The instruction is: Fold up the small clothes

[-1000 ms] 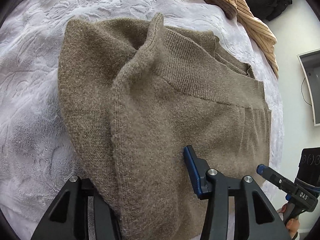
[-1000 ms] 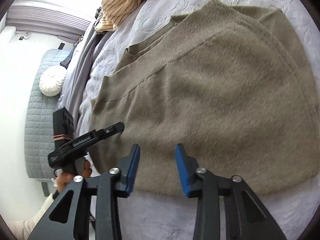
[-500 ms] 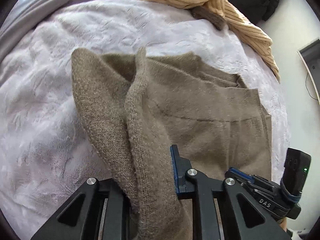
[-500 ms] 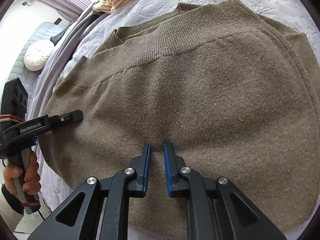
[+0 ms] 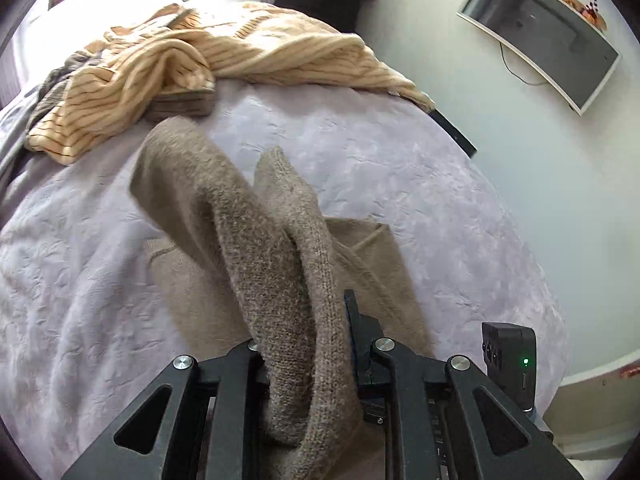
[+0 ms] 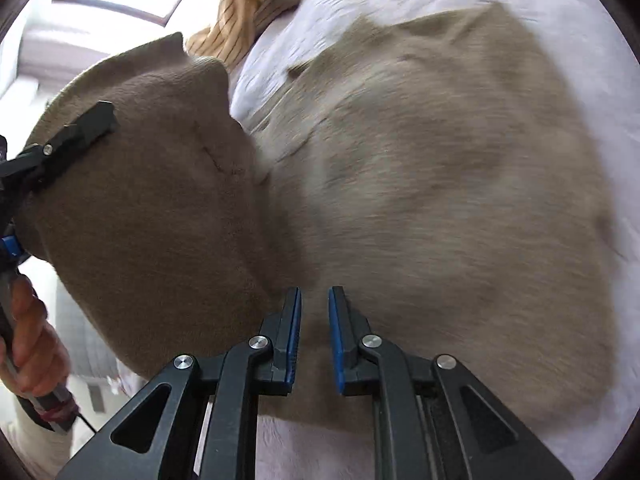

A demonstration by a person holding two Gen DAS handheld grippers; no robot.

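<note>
1. Left tongs (image 5: 308, 344) clamp an edge of the one taupe knitted sweater (image 6: 440, 200), lifted off the pale lilac bed cover (image 5: 380, 152), likely to fold it over.
2. Right tongs (image 6: 314, 340), narrow and opening, show nothing gripped; they hover over the sweater's near hem, perhaps anchoring.
3. One striped cream garment (image 5: 160, 80) lies beyond the sweater.

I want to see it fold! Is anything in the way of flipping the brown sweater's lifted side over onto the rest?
Nothing visible. The left hand-held gripper holds the brown sweater edge up; the striped garment lies apart, farther up the bed.
</note>
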